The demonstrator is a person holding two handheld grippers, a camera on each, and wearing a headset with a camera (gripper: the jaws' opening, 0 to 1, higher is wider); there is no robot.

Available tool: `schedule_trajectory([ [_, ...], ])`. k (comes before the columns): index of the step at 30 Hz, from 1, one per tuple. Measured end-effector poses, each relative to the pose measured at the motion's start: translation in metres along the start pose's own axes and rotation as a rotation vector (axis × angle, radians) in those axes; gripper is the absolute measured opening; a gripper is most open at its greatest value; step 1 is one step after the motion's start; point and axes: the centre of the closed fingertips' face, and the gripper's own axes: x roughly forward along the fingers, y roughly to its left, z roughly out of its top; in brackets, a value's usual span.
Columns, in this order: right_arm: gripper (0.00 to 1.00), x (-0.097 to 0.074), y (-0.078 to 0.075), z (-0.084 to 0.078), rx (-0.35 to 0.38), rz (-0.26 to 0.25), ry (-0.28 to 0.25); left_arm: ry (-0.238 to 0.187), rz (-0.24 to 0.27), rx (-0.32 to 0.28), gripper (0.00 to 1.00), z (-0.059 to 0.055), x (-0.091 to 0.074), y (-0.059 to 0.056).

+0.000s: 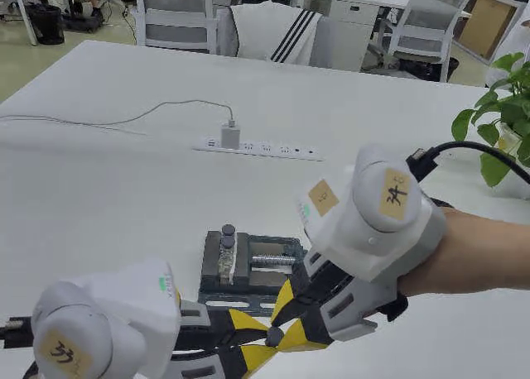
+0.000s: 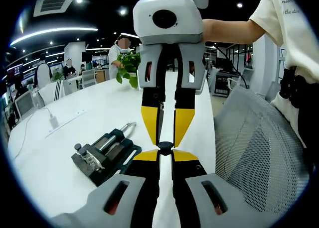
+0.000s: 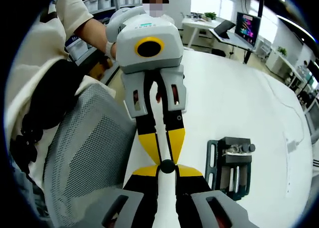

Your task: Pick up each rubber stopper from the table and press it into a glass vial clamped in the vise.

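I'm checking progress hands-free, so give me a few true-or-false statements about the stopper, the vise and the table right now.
1. A dark rubber stopper sits where the tips of the left gripper and the right gripper meet. True.
2. The vise lies on the floor. False: it stands on the white table.
3. A white charger is plugged into the power strip. True.
4. None of the glass vials in the vise has a stopper. False: two fitted stoppers show on top of them.
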Motion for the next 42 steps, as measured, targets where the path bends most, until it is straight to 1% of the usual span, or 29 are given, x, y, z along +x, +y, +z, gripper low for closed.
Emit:
schedule_trajectory([
  [4, 0.08, 0.0, 0.001, 0.0, 0.002, 0.002, 0.008, 0.002, 0.0, 0.004, 0.04, -0.001, 0.0, 0.0],
  [5, 0.08, 0.0, 0.001, 0.0, 0.006, 0.006, 0.01, 0.004, -0.001, 0.011, 0.04, -0.001, 0.0, -0.001],
  [7, 0.07, 0.001, 0.001, 0.0, 0.014, 0.014, 0.015, 0.017, 0.003, 0.051, 0.04, -0.002, 0.001, -0.001],
  [11, 0.07, 0.002, 0.002, 0.0, 0.023, 0.022, 0.027, 0.029, 0.006, 0.079, 0.04, -0.002, 0.001, -0.001],
  [16, 0.07, 0.003, 0.0, 0.001, 0.023, 0.022, 0.03, 0.037, 0.014, 0.094, 0.04, -0.003, 0.0, 0.0],
  [19, 0.06, 0.005, 0.001, 0.002, 0.031, 0.026, 0.033, 0.04, 0.015, 0.079, 0.05, -0.006, -0.001, 0.001],
  [21, 0.06, 0.007, 0.0, 0.002, 0.026, 0.031, 0.035, 0.038, 0.023, 0.086, 0.05, -0.008, -0.002, 0.001],
  [23, 0.06, 0.008, -0.001, 0.003, 0.024, 0.036, 0.036, 0.035, 0.033, 0.073, 0.05, -0.009, -0.004, 0.003],
  [25, 0.06, 0.01, -0.002, 0.005, 0.023, 0.042, 0.037, 0.025, 0.052, 0.042, 0.05, -0.011, -0.006, 0.005],
  [26, 0.06, 0.011, -0.003, 0.006, 0.018, 0.05, 0.037, 0.029, 0.073, 0.029, 0.06, -0.014, -0.007, 0.009],
  [28, 0.06, 0.012, -0.006, 0.007, 0.017, 0.052, 0.037, 0.042, 0.101, 0.009, 0.12, -0.02, -0.009, 0.014],
  [29, 0.06, 0.012, -0.008, 0.007, 0.012, 0.056, 0.042, 0.037, 0.117, -0.049, 0.17, -0.024, -0.011, 0.016],
  [30, 0.06, 0.012, -0.01, 0.008, 0.001, 0.054, 0.047, 0.03, 0.139, -0.067, 0.22, -0.025, -0.013, 0.02],
  [31, 0.06, 0.013, -0.015, 0.007, -0.013, 0.049, 0.058, 0.03, 0.165, -0.061, 0.26, -0.027, -0.016, 0.025],
  [32, 0.06, 0.013, -0.017, 0.006, -0.015, 0.05, 0.063, 0.034, 0.176, -0.063, 0.3, -0.03, -0.017, 0.027],
  [33, 0.06, 0.013, -0.02, 0.006, -0.015, 0.05, 0.064, 0.039, 0.192, -0.079, 0.36, -0.032, -0.019, 0.029],
  [35, 0.06, 0.014, -0.028, 0.006, -0.011, 0.051, 0.064, 0.021, 0.223, -0.089, 0.45, -0.033, -0.023, 0.035],
  [37, 0.06, 0.015, -0.036, 0.008, -0.008, 0.052, 0.062, 0.021, 0.252, -0.116, 0.53, -0.037, -0.027, 0.04],
  [38, 0.06, 0.015, -0.039, 0.008, -0.011, 0.049, 0.065, 0.02, 0.263, -0.119, 0.57, -0.038, -0.028, 0.041],
  [39, 0.06, 0.015, -0.044, 0.009, -0.02, 0.048, 0.074, 0.017, 0.289, -0.12, 0.62, -0.039, -0.031, 0.045],
  [40, 0.06, 0.015, -0.048, 0.009, -0.023, 0.047, 0.08, 0.019, 0.294, -0.126, 0.66, -0.04, -0.032, 0.047],
  [42, 0.06, 0.016, -0.057, 0.009, -0.033, 0.046, 0.097, 0.01, 0.325, -0.132, 0.74, -0.042, -0.035, 0.052],
])
